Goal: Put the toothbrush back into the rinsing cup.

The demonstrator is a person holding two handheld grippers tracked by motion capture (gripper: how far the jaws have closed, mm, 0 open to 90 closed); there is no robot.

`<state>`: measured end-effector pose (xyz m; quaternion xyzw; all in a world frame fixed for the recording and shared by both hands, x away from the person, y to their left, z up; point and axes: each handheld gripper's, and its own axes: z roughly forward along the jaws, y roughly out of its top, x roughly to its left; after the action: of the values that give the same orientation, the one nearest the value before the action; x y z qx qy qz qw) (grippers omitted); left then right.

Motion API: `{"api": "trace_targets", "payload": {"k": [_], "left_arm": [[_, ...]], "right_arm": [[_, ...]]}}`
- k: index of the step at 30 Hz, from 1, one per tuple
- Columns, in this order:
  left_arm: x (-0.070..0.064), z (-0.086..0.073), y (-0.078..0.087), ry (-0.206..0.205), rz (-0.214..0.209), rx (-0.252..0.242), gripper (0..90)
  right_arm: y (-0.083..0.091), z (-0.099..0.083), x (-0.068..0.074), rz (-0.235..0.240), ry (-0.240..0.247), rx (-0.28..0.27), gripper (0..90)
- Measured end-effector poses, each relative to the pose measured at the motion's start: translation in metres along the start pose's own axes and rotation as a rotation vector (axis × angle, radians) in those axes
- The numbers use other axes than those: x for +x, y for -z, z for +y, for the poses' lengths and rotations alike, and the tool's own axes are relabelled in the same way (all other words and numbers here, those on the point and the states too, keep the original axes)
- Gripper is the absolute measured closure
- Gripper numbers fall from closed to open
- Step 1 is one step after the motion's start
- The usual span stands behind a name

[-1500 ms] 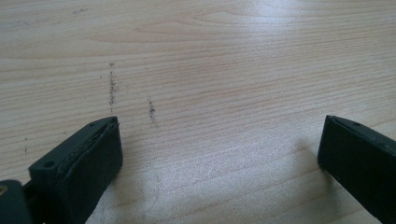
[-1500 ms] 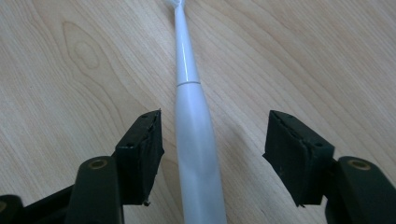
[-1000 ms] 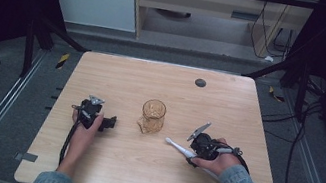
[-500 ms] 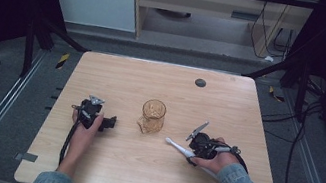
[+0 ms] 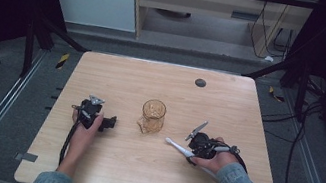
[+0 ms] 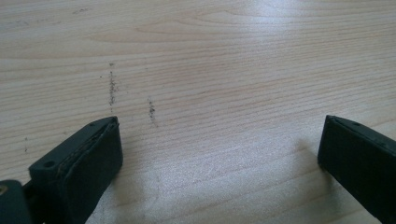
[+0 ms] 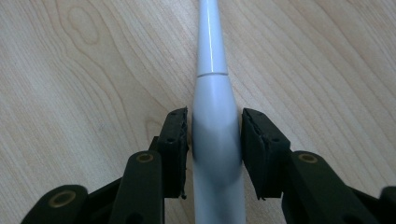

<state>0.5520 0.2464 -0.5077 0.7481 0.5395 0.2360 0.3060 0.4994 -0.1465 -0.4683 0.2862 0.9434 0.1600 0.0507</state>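
On the wooden table [image 5: 117,78], right of the amber glass [image 5: 153,114], the right gripper [image 7: 215,135] clamps a white toothbrush [image 7: 212,107] at its thick handle — light, stiff, likely slippery — while the left gripper [image 6: 219,149], left of the glass, gapes empty.

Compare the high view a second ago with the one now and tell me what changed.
Nothing has visibly changed. The right gripper stays shut on the white toothbrush, low over the table and right of the amber glass. The left gripper still rests on the table left of the glass, its jaws wide apart with bare wood between them. The glass has not shifted.
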Motion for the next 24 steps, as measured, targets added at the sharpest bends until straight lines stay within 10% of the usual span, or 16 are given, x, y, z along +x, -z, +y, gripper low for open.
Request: {"api": "trace_targets", "payload": {"k": [24], "left_arm": [[0.000, 0.000, 0.000, 0.000, 0.000, -0.001, 0.0]], "right_arm": [[0.011, -0.002, -0.009, 0.020, -0.036, -0.012, 67.0]]}}
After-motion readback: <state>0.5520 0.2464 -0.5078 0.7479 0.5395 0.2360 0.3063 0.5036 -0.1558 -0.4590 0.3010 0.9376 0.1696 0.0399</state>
